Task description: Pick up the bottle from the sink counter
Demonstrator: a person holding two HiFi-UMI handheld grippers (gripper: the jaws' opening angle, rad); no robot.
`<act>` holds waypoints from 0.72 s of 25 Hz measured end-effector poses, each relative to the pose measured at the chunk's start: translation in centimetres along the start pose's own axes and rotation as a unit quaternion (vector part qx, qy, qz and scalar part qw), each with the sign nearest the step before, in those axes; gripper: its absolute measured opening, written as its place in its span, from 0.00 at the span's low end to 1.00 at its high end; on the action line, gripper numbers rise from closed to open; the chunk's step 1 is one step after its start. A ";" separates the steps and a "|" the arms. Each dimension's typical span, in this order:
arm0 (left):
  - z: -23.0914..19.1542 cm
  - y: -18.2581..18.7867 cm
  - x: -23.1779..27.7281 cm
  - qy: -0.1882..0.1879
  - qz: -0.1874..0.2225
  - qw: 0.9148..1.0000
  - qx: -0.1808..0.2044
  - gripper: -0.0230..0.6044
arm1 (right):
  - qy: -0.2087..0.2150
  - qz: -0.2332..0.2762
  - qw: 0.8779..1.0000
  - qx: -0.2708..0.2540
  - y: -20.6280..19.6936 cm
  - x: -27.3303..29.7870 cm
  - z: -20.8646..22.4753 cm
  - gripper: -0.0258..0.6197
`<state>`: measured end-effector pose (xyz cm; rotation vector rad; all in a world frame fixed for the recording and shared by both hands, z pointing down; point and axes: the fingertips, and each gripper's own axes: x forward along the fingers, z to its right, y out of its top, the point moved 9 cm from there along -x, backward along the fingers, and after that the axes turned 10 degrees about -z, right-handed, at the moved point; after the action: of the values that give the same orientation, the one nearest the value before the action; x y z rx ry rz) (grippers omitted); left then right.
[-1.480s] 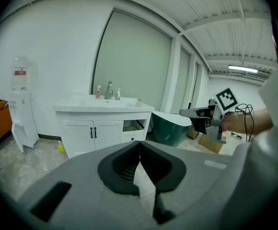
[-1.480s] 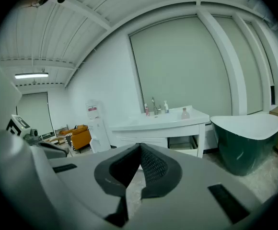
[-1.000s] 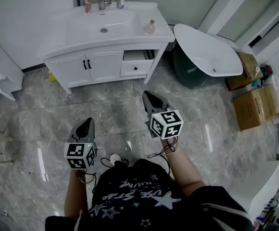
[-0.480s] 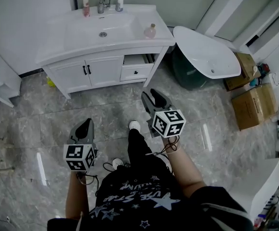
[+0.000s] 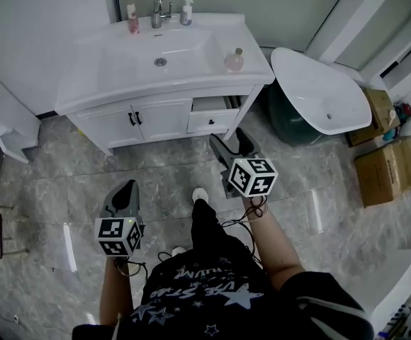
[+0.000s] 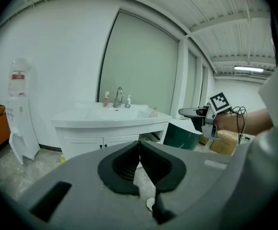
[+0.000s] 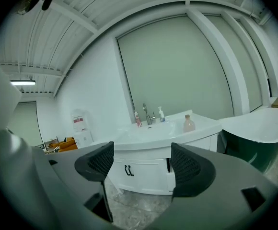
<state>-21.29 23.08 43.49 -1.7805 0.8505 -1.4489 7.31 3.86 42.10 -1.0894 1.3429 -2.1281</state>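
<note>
Right gripper (image 5: 232,141) fingers just spread wide, empty — left gripper (image 5: 124,188) fingers together — bottle (image 5: 234,60) on counter (image 5: 92,76).

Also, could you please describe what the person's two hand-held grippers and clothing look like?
The left hand-held gripper and the right hand-held gripper are grey, tapering bodies with dark ribbed pads; each carries a white cube with black square markers. Thin black cables loop below the cubes. The person wears a black short-sleeved T-shirt printed with pale stars.
</note>
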 end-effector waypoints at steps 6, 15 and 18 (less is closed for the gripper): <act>-0.3 5.6 7.0 0.003 -0.005 1.000 0.010 0.07 | 0.002 0.000 1.000 -0.008 4.7 5.5 5.7 0.59; 0.7 12.7 16.8 0.000 -0.019 0.999 0.026 0.07 | 0.000 -0.014 1.000 0.010 9.2 12.1 14.2 0.59; 0.9 15.1 19.6 0.007 -0.012 1.000 0.028 0.07 | 0.000 -0.014 1.000 0.009 10.8 14.1 16.9 0.59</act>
<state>-18.19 -1.43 41.44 -1.7457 0.7908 -1.4883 11.03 -20.38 42.22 -1.1063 1.3126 -2.1560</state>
